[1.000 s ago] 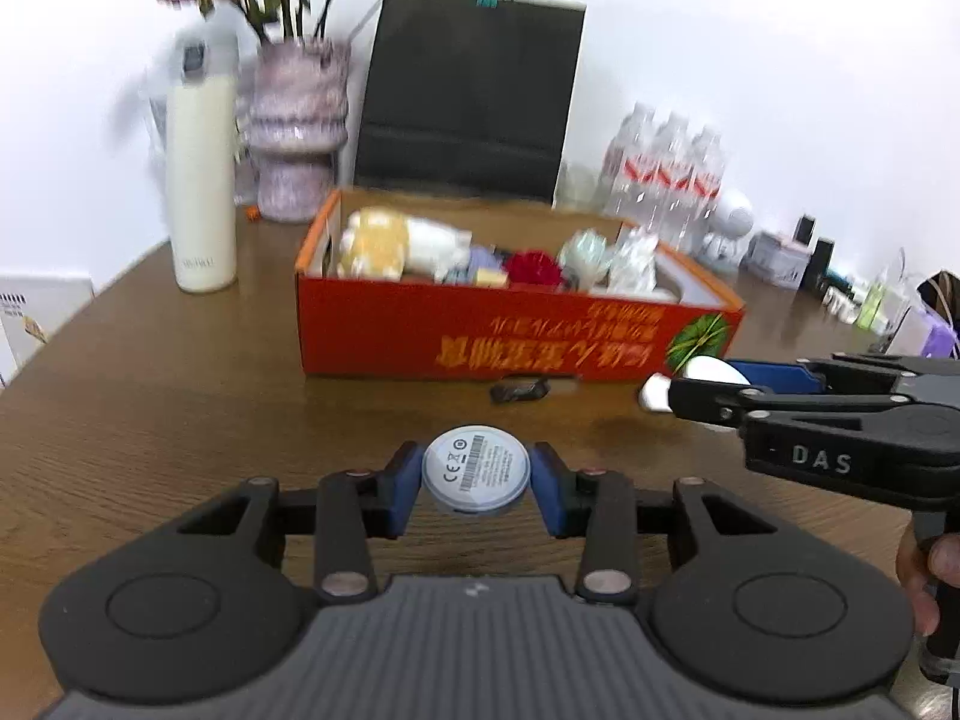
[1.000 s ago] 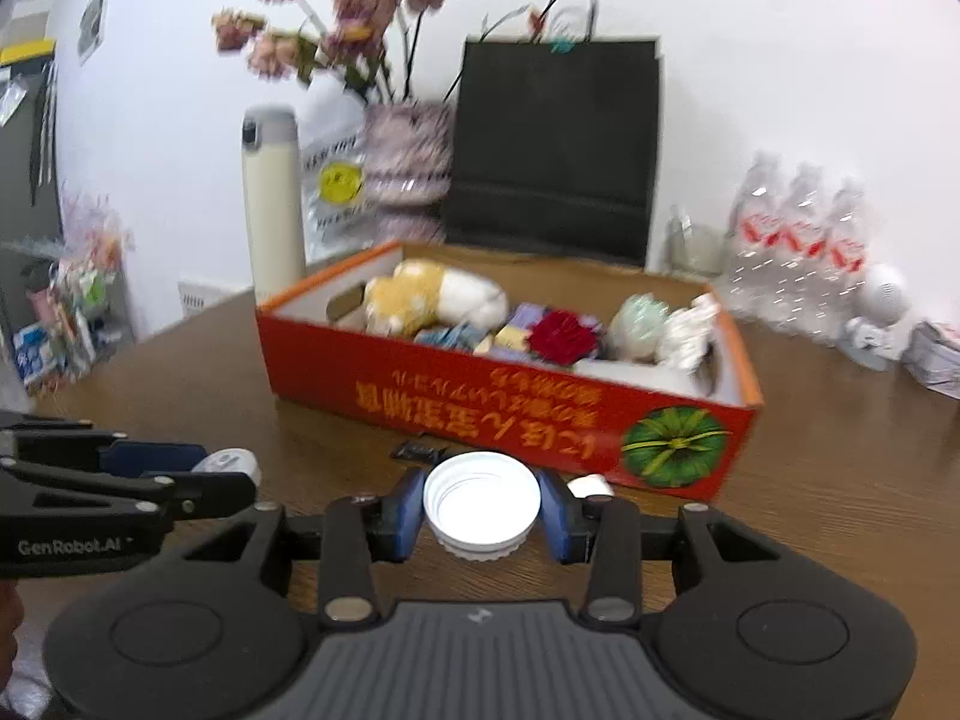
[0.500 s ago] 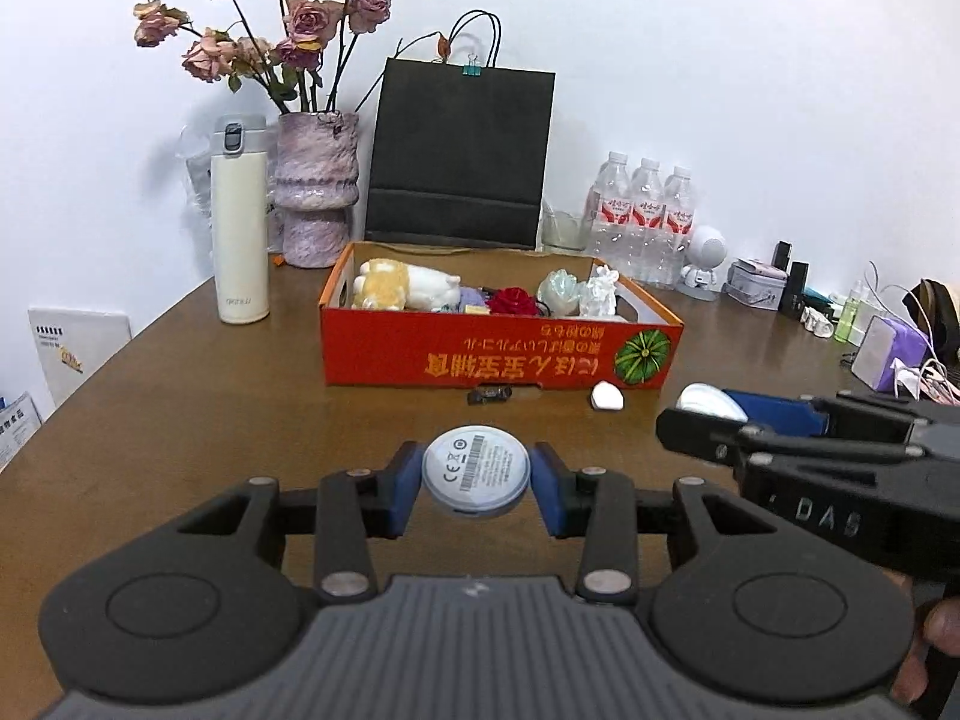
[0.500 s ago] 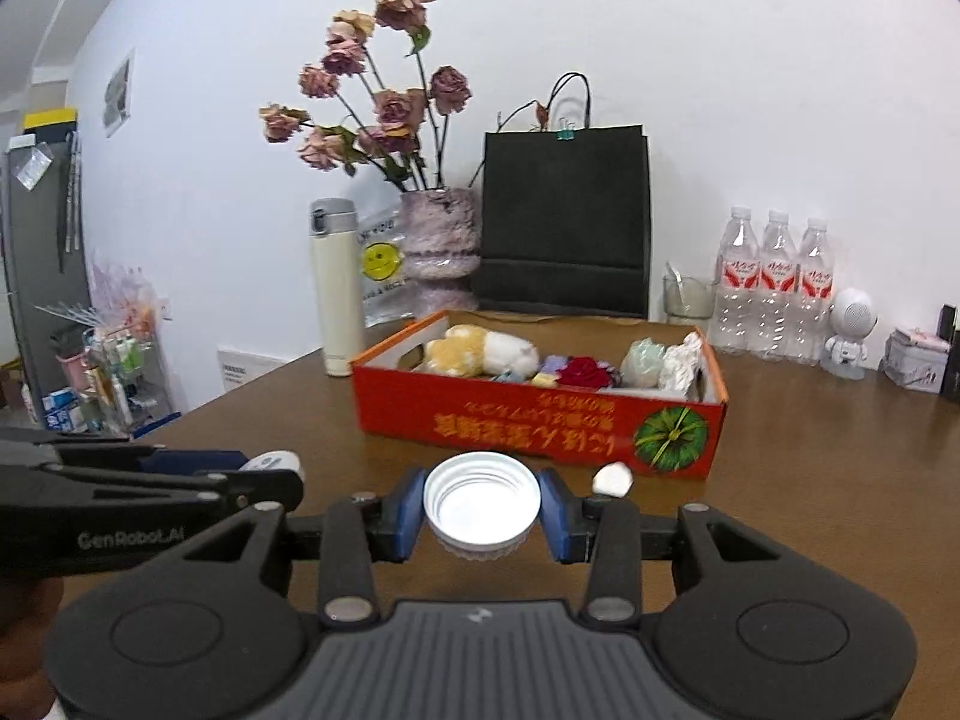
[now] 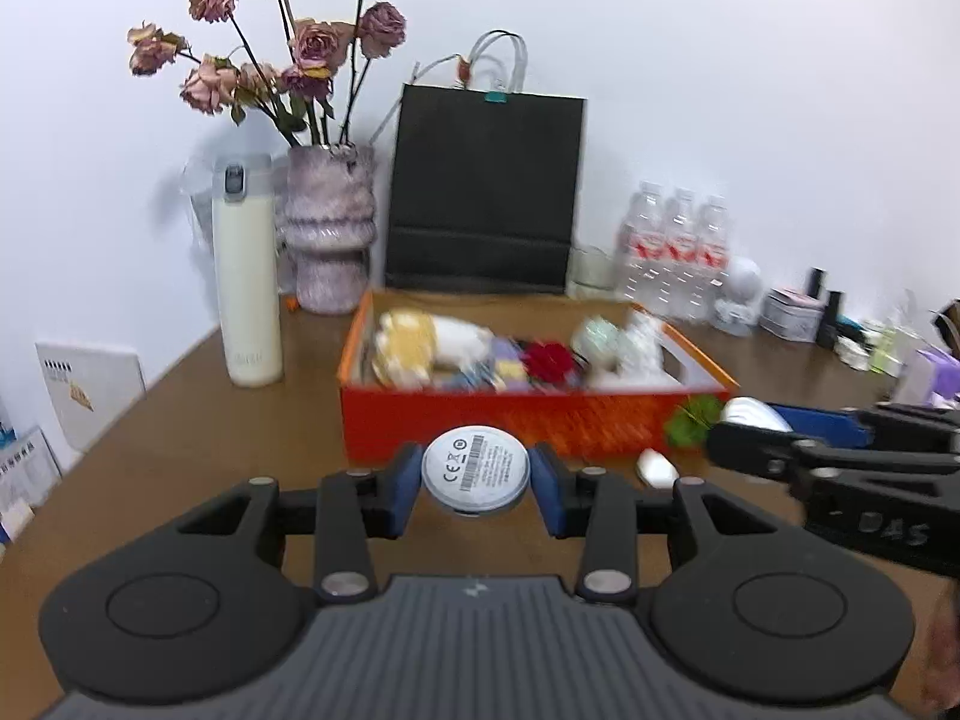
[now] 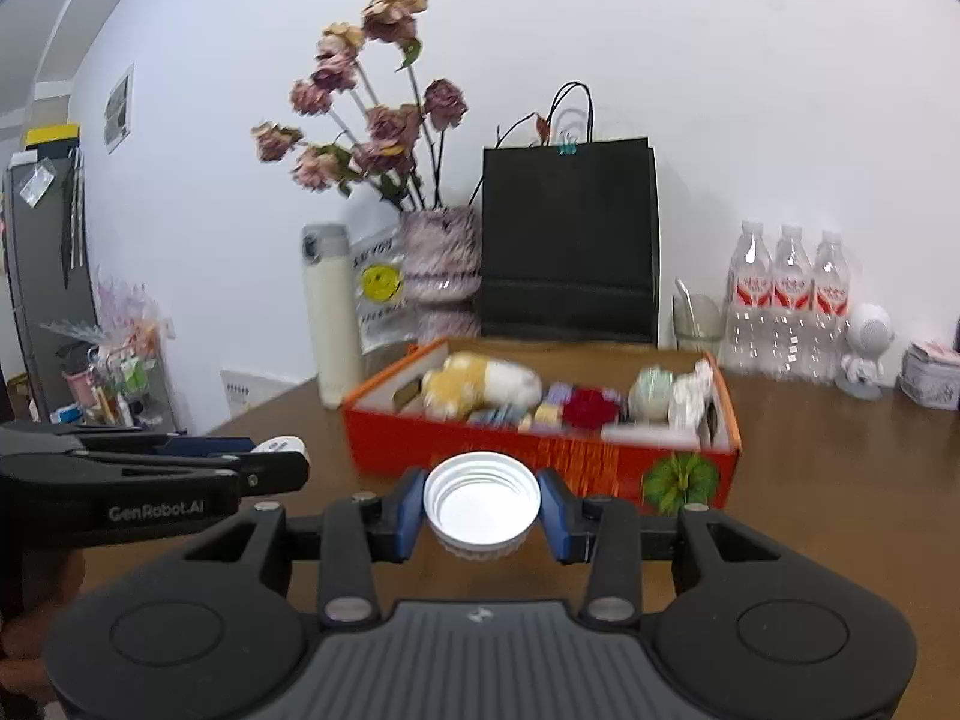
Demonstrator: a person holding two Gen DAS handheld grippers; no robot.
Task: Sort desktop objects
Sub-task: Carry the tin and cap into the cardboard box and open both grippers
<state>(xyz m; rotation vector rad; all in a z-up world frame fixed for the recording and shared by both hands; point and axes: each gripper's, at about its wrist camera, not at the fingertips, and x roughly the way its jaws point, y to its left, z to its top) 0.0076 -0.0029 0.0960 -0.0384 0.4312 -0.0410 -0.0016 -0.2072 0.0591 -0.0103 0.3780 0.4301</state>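
both jaws loaded, carrying toward the red box (image 5: 528, 414) at frame centre.

my left gripper (image 5: 475, 487) is clamped on a small round disc (image 5: 475, 468), label up; my right gripper (image 6: 481, 507) is clamped on a white bottle cap (image 6: 481, 495), open side up. both look light, stiff, smooth plastic, so slip risk; pads sit across the rim, which i'd judge the right place to hold.

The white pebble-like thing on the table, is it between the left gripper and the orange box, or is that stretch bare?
In the left wrist view, the small white object lies on the table between the left gripper and the orange box.
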